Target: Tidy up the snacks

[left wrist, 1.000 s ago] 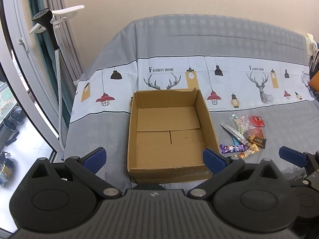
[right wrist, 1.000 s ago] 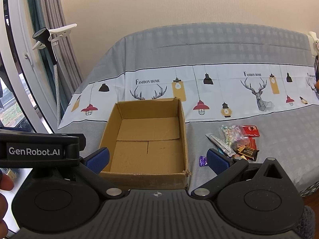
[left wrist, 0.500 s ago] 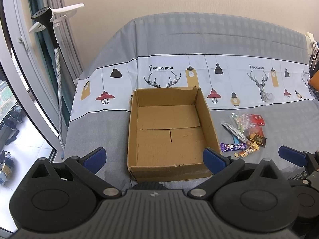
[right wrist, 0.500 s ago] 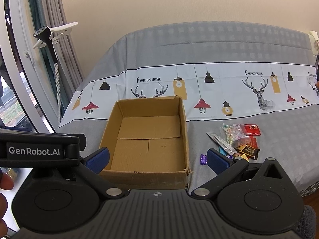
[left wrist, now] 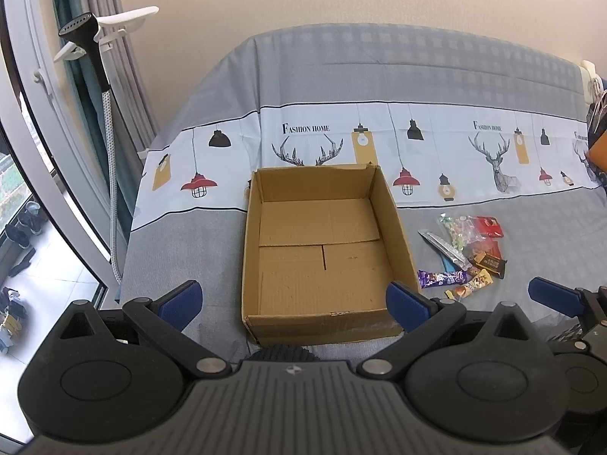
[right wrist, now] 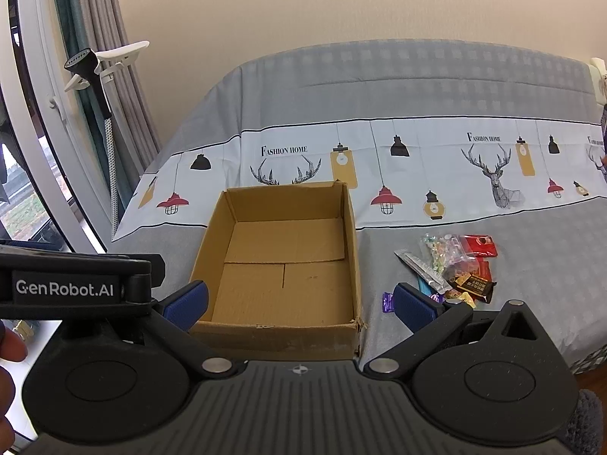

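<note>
Although both views have crept slightly nearer over the last second, nothing has been moved: the cardboard box (left wrist: 322,250) is empty on the bed (left wrist: 417,76), and the snacks (left wrist: 464,254) lie heaped just right of it. Left gripper (left wrist: 294,299) and right gripper (right wrist: 299,303) hover with jaws apart, holding nothing (sorting not begun). Legible: "FASHION HOME" on the bedspread, "GenRobot.AI" on the left gripper's housing.
</note>
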### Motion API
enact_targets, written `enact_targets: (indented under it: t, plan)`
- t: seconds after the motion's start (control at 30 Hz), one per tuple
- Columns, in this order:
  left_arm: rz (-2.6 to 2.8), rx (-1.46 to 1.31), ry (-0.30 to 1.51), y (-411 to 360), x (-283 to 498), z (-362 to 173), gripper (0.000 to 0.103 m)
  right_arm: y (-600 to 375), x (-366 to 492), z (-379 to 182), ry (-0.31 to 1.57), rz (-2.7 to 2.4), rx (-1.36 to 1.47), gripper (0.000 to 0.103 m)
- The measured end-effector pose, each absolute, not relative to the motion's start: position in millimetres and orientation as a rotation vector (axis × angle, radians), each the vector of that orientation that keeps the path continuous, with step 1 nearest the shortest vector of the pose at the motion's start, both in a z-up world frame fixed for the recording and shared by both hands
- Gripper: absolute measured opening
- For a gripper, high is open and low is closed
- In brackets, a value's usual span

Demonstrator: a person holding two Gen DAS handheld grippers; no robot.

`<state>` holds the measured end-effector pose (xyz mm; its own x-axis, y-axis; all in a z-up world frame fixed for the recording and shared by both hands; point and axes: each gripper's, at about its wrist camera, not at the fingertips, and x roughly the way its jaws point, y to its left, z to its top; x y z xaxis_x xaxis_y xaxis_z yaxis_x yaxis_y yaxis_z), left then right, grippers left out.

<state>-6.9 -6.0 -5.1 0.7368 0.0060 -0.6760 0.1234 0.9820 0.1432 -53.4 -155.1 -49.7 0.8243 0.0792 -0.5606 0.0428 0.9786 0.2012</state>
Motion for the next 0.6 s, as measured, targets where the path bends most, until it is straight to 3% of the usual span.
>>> enact_targets:
  t: [0.6]
  plan:
    - [-0.062, 0.202, 0.768, -8, 1, -23, 0.103, -158, -45, -64, 0.639, 0.017, 0.213, 0.103]
